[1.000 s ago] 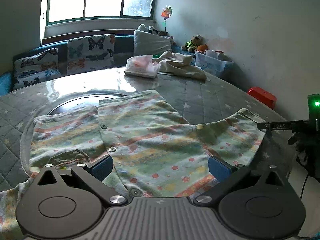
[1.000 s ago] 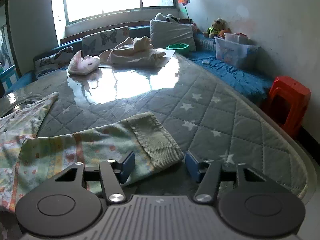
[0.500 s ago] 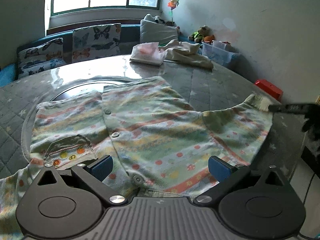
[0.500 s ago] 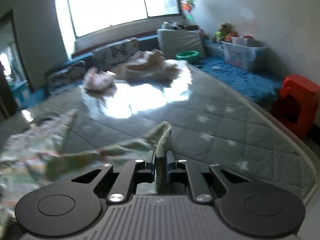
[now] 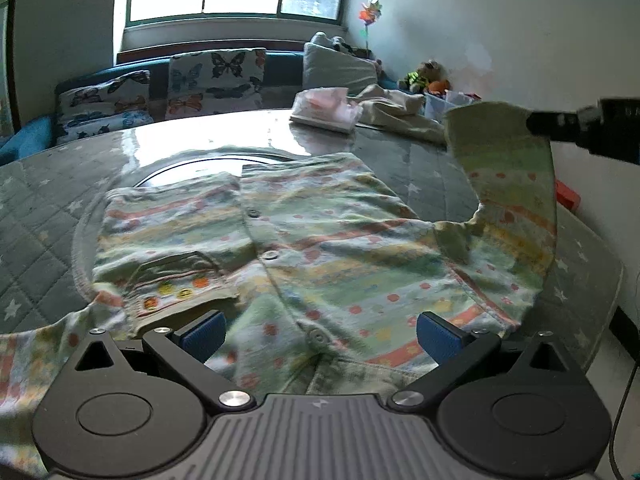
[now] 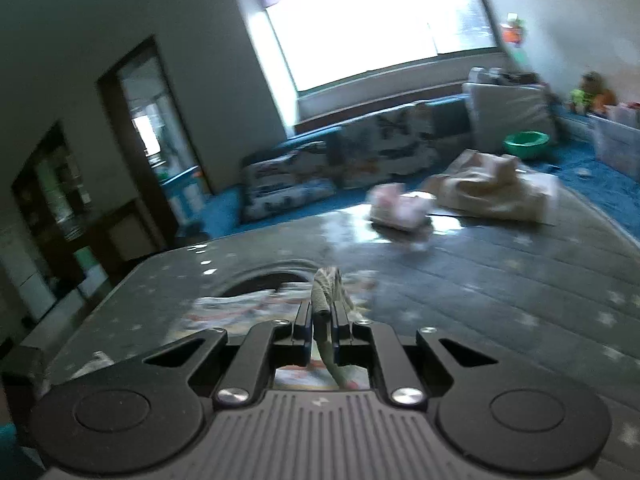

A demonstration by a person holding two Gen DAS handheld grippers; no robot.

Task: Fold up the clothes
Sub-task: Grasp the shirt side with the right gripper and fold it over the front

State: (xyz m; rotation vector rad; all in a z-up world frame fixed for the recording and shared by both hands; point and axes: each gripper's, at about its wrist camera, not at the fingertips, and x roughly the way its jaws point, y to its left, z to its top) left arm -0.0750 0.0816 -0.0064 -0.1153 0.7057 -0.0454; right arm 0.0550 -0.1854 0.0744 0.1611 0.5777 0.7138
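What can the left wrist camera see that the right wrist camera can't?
Left only: the striped, buttoned green shirt spread flat, its sleeve lifted, and the open left gripper. Right only: a dark doorway and a green basin. Both: the right gripper shut on the sleeve cuff, the grey quilted table and the beige cloth pile.

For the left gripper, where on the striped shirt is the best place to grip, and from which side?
Probably the left sleeve, at its flat edge lying free on the table, coming in low from the near side. The open left gripper hovers over the collar, while the right gripper already pinches the other sleeve's cuff aloft, so mirroring that fold suits.
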